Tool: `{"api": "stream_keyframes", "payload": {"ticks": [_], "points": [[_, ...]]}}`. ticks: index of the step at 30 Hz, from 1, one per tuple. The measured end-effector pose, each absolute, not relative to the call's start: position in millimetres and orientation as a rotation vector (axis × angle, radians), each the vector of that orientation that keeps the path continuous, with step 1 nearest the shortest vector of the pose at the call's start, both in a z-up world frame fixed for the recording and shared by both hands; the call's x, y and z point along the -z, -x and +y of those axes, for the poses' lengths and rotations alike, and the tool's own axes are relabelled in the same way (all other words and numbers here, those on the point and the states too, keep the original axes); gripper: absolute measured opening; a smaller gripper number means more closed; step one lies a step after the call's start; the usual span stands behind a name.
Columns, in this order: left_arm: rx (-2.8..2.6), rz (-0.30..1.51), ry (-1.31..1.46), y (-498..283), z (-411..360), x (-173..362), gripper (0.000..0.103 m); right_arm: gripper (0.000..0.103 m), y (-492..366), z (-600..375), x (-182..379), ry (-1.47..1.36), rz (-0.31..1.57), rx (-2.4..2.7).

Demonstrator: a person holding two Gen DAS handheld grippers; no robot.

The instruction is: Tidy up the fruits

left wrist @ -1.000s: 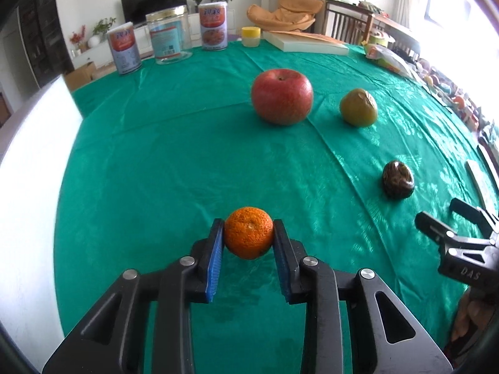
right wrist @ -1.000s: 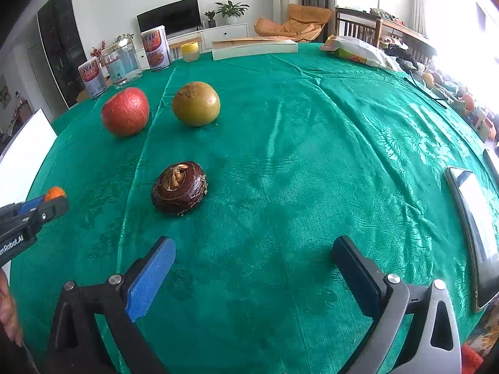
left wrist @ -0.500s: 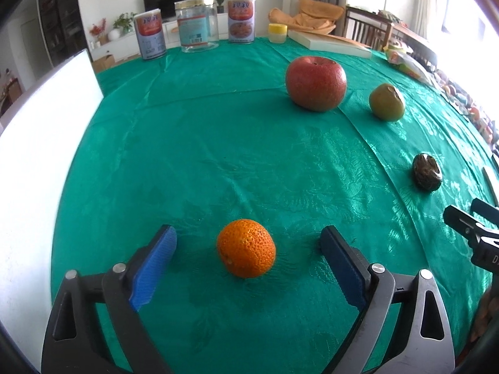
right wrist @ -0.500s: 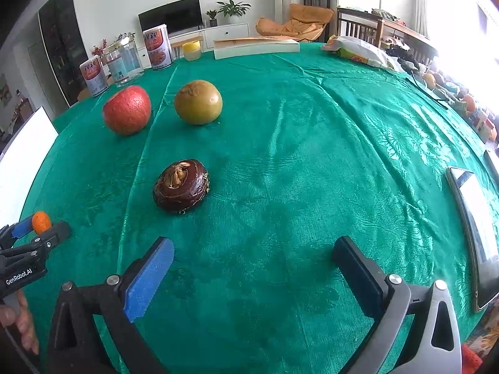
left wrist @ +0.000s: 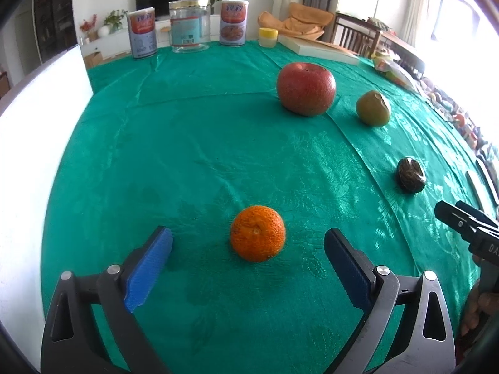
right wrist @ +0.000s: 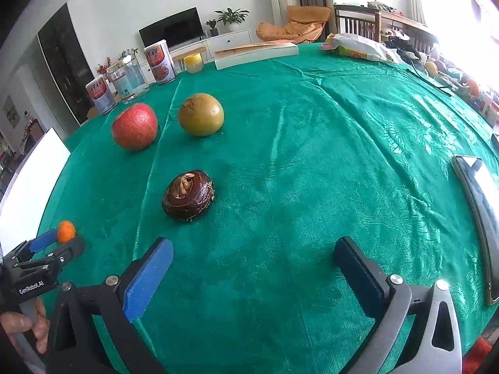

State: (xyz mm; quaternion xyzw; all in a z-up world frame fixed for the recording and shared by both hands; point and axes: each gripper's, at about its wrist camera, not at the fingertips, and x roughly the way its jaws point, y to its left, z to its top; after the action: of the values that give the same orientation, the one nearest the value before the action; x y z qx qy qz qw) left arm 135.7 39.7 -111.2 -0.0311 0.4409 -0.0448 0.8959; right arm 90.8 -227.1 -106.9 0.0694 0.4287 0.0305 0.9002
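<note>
Both tongs gape, left tongs (left wrist: 248,260) opening around my free tangerine (left wrist: 258,233): light, soft; pinch its sides gently.

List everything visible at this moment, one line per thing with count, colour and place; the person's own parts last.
mandarin: 1, orange, on cloth between the left tongs' open, still-opening jaws, untouched
apple: 1, red, mid-table
pear: 1, yellow-green, right of apple
water chestnut: 1, dark brown, ahead of right tongs
tablecloth: 1, green
cans: 2, red-labelled, far edge
jar: 1, clear, between cans
left tongs: 1, blue pads
right tongs: 1, open, empty
</note>
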Motion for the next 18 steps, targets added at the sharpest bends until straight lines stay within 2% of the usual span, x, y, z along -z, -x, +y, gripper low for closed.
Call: {"api": "stream_keyframes", "payload": {"ticks": [6,10,12,15,18], "points": [[0.081,0.908,0.020,-133,32,110,0.095,0.103,-89,-230,106,-0.173,0.886,-0.083],[0.078,0.892,-0.029,-134,26,109,0.044,0.103,-119,-235,81,-0.247,0.927,-0.162],[0.083,0.895,-0.015,-135,27,107,0.030,0.103,-149,-224,59,-0.159,0.899,-0.189],[0.086,0.912,0.021,-136,31,106,0.029,0.102,-204,-192,51,0.032,0.952,-0.254],[0.085,0.923,0.065,-134,38,103,0.028,0.097,-242,-166,63,0.155,0.992,-0.312]]}}
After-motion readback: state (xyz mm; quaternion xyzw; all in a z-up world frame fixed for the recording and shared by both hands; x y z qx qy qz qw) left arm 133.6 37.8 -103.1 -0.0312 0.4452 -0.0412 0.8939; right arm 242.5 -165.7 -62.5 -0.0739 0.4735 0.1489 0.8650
